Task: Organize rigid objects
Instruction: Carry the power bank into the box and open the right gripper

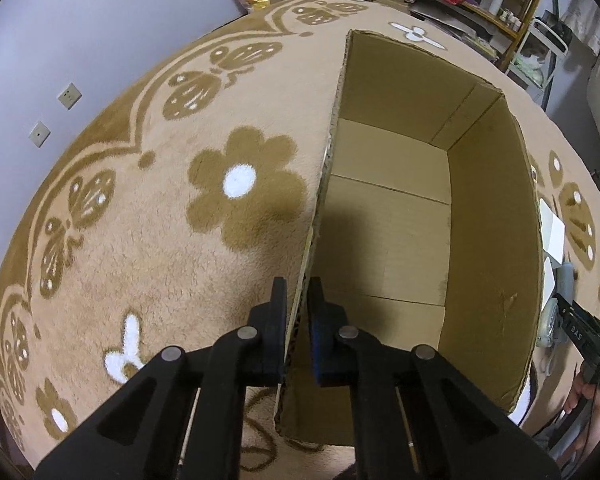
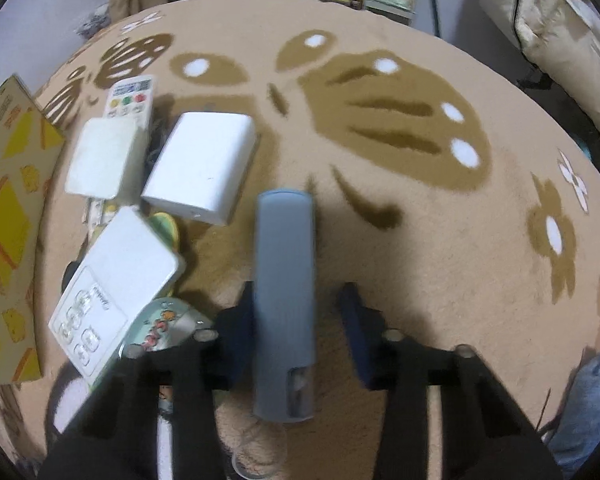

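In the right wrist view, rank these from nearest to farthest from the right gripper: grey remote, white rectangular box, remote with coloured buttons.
From the right gripper:
1. Grey remote, between the fingers.
2. White rectangular box, ahead, left.
3. Remote with coloured buttons, farthest, upper left.

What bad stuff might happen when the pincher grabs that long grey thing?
The right gripper has the grey remote against only one finger, so it might twist or slip. The white boxes lie close and could get bumped. The left gripper pinches the cardboard box wall, which could bend or tip.
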